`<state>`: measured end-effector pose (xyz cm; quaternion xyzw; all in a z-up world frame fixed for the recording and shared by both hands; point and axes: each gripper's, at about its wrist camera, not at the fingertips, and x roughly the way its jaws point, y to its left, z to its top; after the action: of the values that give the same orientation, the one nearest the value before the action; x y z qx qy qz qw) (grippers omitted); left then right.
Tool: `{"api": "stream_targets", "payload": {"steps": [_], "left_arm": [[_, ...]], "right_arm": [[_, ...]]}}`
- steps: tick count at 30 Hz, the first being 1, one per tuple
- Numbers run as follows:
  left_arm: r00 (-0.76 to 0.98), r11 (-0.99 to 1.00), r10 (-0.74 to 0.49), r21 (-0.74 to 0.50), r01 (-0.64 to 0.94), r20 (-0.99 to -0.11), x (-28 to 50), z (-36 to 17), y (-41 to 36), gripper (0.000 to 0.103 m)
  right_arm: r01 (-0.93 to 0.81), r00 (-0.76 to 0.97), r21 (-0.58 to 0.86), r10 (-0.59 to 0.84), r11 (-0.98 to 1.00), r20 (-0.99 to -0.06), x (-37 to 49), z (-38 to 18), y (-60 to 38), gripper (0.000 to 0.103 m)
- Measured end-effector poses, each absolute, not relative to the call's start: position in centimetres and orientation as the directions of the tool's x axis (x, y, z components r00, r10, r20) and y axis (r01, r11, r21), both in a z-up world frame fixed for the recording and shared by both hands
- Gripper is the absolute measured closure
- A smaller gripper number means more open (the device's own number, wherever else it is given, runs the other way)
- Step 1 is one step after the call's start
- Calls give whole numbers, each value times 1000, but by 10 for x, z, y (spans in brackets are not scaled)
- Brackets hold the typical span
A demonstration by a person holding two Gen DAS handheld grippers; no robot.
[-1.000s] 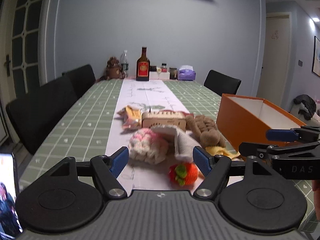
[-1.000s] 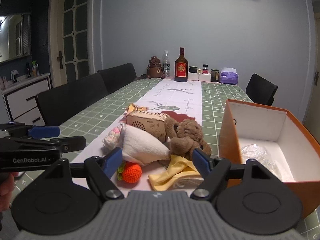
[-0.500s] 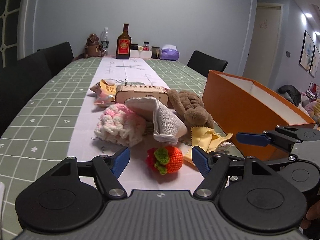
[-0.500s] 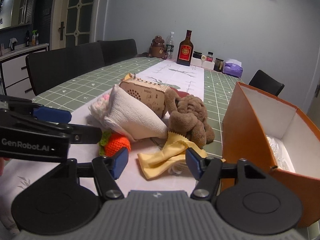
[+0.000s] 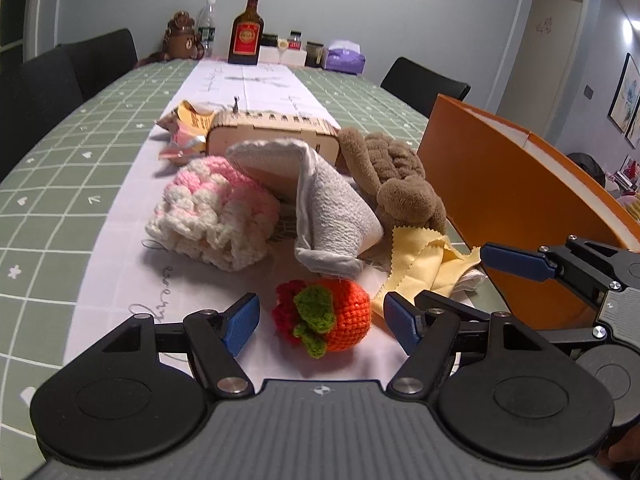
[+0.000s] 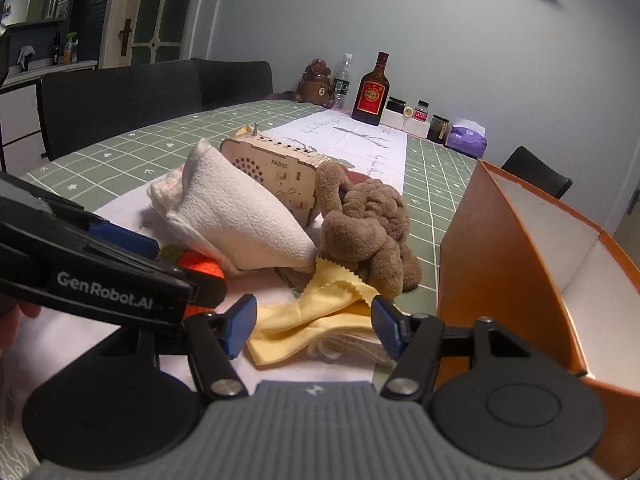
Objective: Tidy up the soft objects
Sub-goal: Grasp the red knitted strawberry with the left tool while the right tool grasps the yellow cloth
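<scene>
Dining room, grey walls; long table [image 5: 60, 184] under a green checked cloth with a white runner [image 5: 256, 88] down the middle. Soft items, five: one crocheted orange strawberry [image 5: 332, 322] with green leaves and a red frill; one pink-and-white crocheted piece [image 5: 212, 216]; one white terry cloth [image 5: 340, 216], folded to a cone; one brown plush toy [image 5: 400, 184]; one yellow pinked-edge cloth [image 5: 424, 264]. All lie clustered on the runner, touching or overlapping, just beside one orange box [image 5: 512, 200] that stands open with white inner walls. Hard items: one wooden radio [image 6: 280, 172] behind the terry cloth, one snack wrapper [image 5: 188, 128]. Far end: one brown bottle [image 5: 246, 32] with a red label, one water bottle [image 5: 207, 24], one bear figure [image 5: 182, 38], one purple tissue pack [image 5: 346, 58]. Grippers, two, blue-padded. Left gripper [image 5: 320, 322]: jaws spread wide, the strawberry between the fingertips, contact not discernible. Right gripper [image 6: 312, 328]: jaws spread, over the yellow cloth, nothing clamped. Against half a second ago, both grippers sit lower and nearer the pile; the strawberry was then ahead of the left fingertips.
</scene>
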<state>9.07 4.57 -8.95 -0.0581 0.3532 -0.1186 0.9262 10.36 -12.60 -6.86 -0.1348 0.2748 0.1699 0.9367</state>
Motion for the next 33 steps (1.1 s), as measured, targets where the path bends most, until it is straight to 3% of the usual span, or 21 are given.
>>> {"api": "stream_targets", "payload": {"steps": [1,3,4,9,17,23,25,28,33], "left_arm": [[720,965,-261,-193,177,-643,92,-91,45,23],[711,965,-262,-197,174,-653,94,-93,44,39],[708,962,-272,-205,181,-651,94,-93,44,41],[719,966,-256,-199,166,-646,90,-87,48,43],[720,976,-214,-177,127,-661,78,-78,59,43],[713,978,-204,-175,115,-671,73,-81,60,43],[709,978,-203,-179,109,-675,72,-83,60,43],[711,977,-205,-184,108,-673,71,-83,60,43],[714,977,-202,-186,101,-670,66,-84,61,43]], "right_arm": [[-390,790,-158,242,907,-563,104,-70,-126,41],[-385,791,-158,237,909,-564,106,-73,-127,41],[-381,792,-160,232,911,-564,107,-74,-127,40],[-364,801,-164,218,917,-557,112,-74,-127,35],[-303,791,-117,181,946,-585,140,-83,-128,35],[-322,757,-56,222,945,-614,142,-87,-127,69],[-344,748,-61,234,937,-620,138,-88,-124,89],[-370,734,-46,262,928,-627,131,-88,-123,98],[-398,734,-49,286,916,-616,112,-81,-120,101]]}}
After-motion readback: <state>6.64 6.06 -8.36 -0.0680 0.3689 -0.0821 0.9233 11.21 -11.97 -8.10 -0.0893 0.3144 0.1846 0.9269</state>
